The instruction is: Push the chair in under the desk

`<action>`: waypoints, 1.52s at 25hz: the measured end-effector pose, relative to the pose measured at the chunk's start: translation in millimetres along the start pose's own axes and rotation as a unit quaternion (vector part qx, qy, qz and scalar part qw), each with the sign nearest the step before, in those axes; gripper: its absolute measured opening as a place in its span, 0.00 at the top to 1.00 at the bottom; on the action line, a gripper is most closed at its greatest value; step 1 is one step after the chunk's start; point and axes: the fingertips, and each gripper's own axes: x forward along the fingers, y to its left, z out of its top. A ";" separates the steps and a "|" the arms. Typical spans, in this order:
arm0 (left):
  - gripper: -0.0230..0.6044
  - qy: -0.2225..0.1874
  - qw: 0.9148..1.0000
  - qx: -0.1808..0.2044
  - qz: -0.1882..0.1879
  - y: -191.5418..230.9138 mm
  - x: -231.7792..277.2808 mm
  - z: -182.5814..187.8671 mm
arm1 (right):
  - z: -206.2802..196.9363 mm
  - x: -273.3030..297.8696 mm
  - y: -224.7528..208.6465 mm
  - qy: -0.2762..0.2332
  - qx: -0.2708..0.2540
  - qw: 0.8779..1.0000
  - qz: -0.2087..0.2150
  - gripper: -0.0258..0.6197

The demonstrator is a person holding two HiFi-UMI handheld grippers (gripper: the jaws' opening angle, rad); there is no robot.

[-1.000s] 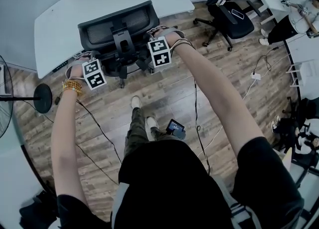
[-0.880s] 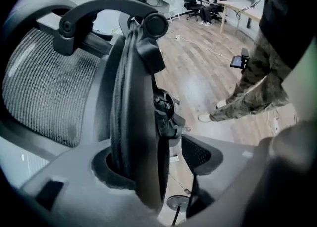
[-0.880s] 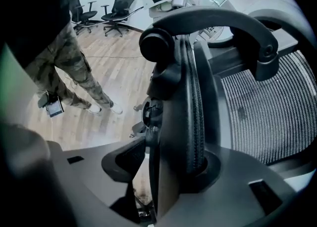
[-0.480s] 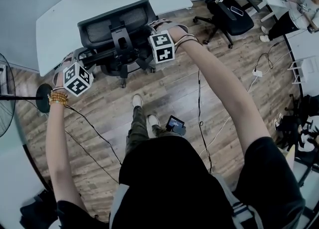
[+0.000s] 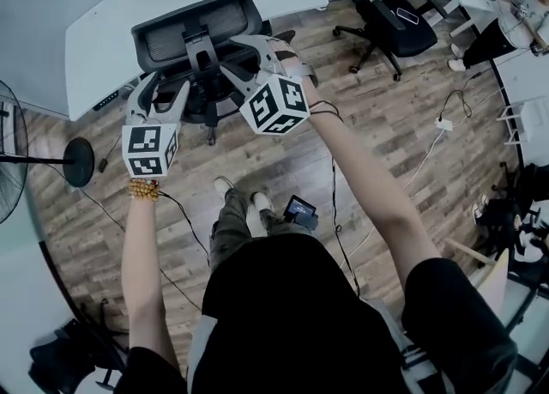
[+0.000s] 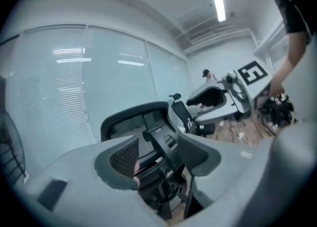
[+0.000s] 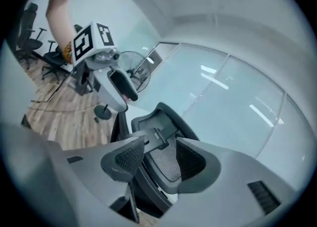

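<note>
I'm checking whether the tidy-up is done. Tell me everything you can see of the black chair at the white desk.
The chair is a black office chair seen from behind. It has a curved mesh backrest in a dark frame, a plastic spine bracket down the middle, and base legs on the wood floor. It stands upright with its backrest close against the edge of the white desk, and its seat is out of sight under the top. Whether the backrest actually touches the desk cannot be told.

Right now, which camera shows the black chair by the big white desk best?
The head view: from above it shows the chair, its whole back, right at the desk. Both gripper views show only the chair's back, partly hidden.
</note>
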 end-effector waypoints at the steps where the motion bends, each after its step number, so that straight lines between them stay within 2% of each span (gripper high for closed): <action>1: 0.55 -0.020 0.999 -0.020 0.017 -1.0 -6.4 6.2 | 9.0 -5.5 0.3 -0.013 0.021 1.000 -0.020 0.64; 4: 0.57 -0.065 0.994 -0.053 0.063 -4.9 -27.0 21.1 | 33.5 -21.6 2.1 -0.046 0.090 0.992 -0.069 0.67; 8: 0.61 -0.103 0.987 -0.061 0.103 -11.2 -53.6 31.7 | 61.5 -40.3 3.0 -0.077 0.169 0.974 -0.129 0.69; 14: 0.72 -0.117 0.980 -0.076 0.140 -12.7 -82.4 21.5 | 71.6 -57.8 15.2 -0.091 0.304 0.927 -0.199 0.77; 17: 0.78 -0.120 0.977 -0.087 0.152 -4.4 -96.7 14.1 | 75.0 -57.9 28.2 -0.084 0.324 0.916 -0.219 0.80; 22: 0.95 -0.123 0.974 -0.096 0.161 7.4 -111.5 4.3 | 76.9 -55.7 46.2 -0.070 0.336 0.910 -0.231 0.91; 25: 0.95 -0.119 0.977 -0.092 0.154 8.7 -114.7 -1.3 | 76.7 -54.7 55.4 -0.060 0.335 0.910 -0.235 0.96; 34: 0.95 -0.127 0.982 -0.063 0.122 7.7 -111.4 -2.8 | 74.9 -49.3 66.7 -0.045 0.339 0.910 -0.234 0.96; 38: 0.95 -0.119 0.987 -0.050 0.097 0.5 -114.0 -10.7 | 74.7 -52.7 89.6 -0.029 0.346 0.910 -0.227 0.96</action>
